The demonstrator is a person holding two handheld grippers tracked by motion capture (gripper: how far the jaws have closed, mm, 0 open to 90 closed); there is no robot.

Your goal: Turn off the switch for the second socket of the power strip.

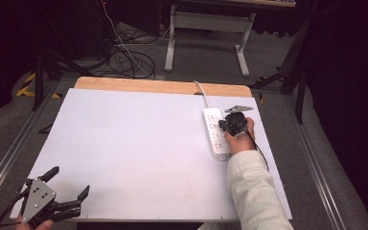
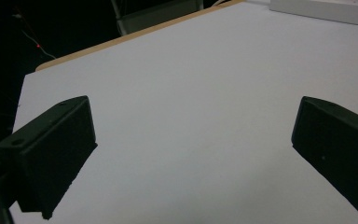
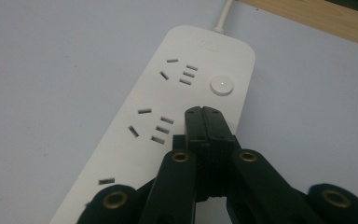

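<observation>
A white power strip (image 1: 213,136) lies on the right side of the white tabletop (image 1: 134,143), with its cord (image 1: 201,89) running off the far edge. My right gripper (image 1: 224,125) hovers over the strip with its jaws shut and nothing between them. In the right gripper view the joined tips of my right gripper (image 3: 204,112) sit just below the strip's round button (image 3: 222,85), above the power strip (image 3: 144,140); I cannot tell whether they touch it. My left gripper (image 1: 70,181) stands open at the near left corner, holding nothing. In its own view my left gripper (image 2: 196,119) faces bare tabletop, with the power strip (image 2: 326,10) far off.
A wooden strip (image 1: 163,86) borders the table's far edge. Beyond it, on the floor, lie tangled cables (image 1: 124,60) and a grey desk frame (image 1: 206,28). Metal rails (image 1: 316,158) run along both sides of the table.
</observation>
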